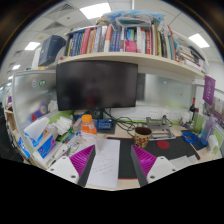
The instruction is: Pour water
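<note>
on the desk beyond the fingers, a small orange-capped bottle [88,125] is seen below the dark monitor [97,86], with a brown cup [143,132] to its right. the gripper [113,160] is held open and empty, a white sheet [105,163] lying between its pads. the approach step is judged in hand; next, the bottle must be reached and grasped.
</note>
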A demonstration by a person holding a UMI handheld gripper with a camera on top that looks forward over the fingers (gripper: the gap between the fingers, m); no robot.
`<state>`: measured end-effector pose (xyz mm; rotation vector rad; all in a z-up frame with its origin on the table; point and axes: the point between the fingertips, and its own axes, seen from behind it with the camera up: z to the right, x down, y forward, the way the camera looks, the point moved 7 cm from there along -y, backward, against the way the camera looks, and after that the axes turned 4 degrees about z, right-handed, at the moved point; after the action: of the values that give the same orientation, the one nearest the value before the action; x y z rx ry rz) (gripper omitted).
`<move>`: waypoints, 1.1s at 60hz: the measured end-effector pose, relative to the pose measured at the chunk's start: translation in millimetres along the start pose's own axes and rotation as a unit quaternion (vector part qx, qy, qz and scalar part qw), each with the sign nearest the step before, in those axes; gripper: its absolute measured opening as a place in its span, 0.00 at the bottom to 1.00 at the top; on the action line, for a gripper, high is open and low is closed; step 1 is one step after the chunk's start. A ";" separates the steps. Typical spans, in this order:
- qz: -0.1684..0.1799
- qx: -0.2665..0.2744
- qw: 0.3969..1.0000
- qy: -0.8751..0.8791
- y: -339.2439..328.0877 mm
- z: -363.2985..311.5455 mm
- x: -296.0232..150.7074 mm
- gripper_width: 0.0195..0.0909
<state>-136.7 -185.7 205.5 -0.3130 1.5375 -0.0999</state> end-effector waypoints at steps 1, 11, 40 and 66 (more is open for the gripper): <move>0.005 -0.003 1.000 -0.002 6.5 -9.1 2.2 0.74; 0.018 -0.027 0.999 -0.003 69.5 -72.4 20.5 0.74; 0.053 0.013 0.998 0.010 194.7 -106.3 38.7 0.73; 0.063 -0.003 0.998 0.023 205.1 -105.3 38.8 0.26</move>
<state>-266.5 -14.0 114.2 -0.2195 1.5988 -0.0029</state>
